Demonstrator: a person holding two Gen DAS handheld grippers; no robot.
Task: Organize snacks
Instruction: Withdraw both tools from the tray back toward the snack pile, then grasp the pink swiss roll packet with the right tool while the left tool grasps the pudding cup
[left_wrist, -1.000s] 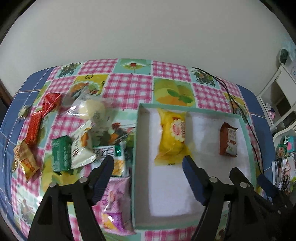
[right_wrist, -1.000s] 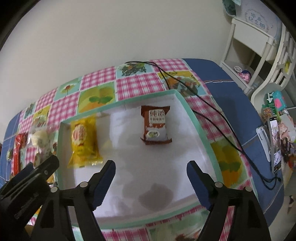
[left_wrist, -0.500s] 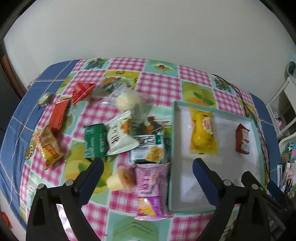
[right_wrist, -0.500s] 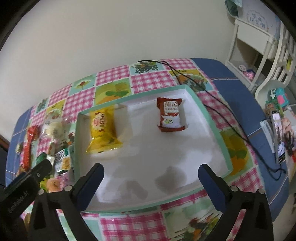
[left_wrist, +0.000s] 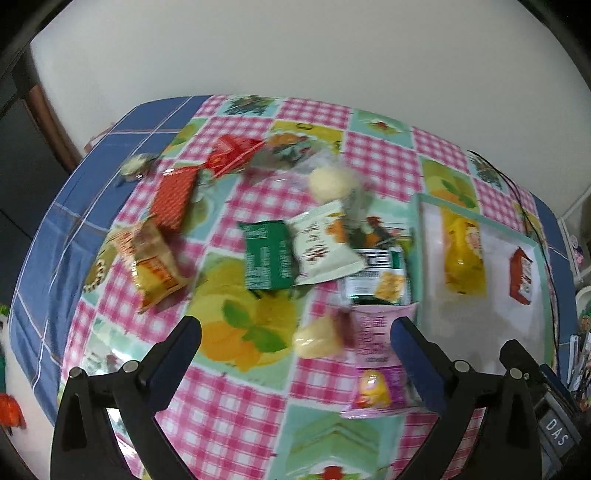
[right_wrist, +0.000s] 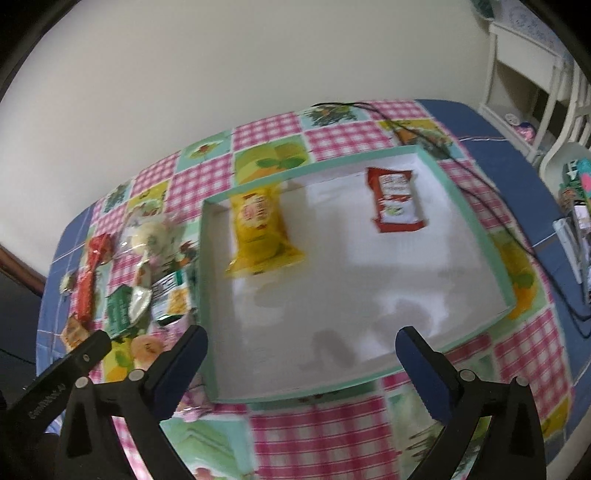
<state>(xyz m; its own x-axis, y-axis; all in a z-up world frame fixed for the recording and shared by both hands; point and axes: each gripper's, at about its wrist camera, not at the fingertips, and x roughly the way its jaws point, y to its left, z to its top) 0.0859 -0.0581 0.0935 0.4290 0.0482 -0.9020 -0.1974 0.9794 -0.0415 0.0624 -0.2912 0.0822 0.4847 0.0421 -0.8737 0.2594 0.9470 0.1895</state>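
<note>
Both claws (left_wrist: 295, 343) (right_wrist: 301, 349) spread, empty, over checked tablecloth (left_wrist: 376, 166) by white wall (left_wrist: 295, 48).

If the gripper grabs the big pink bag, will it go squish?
Probably. The pink bag looks like a thin, puffy wrapper, so it would likely crumple and feel light. Its shiny film may slip. It lies flat, so it shouldn't roll.

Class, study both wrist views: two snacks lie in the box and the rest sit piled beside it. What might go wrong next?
The loose snacks overlap: the white packet lies across the green packet, so the open left gripper may catch two at once. The pink packet lies against the box wall, leaving a finger little room.
</note>
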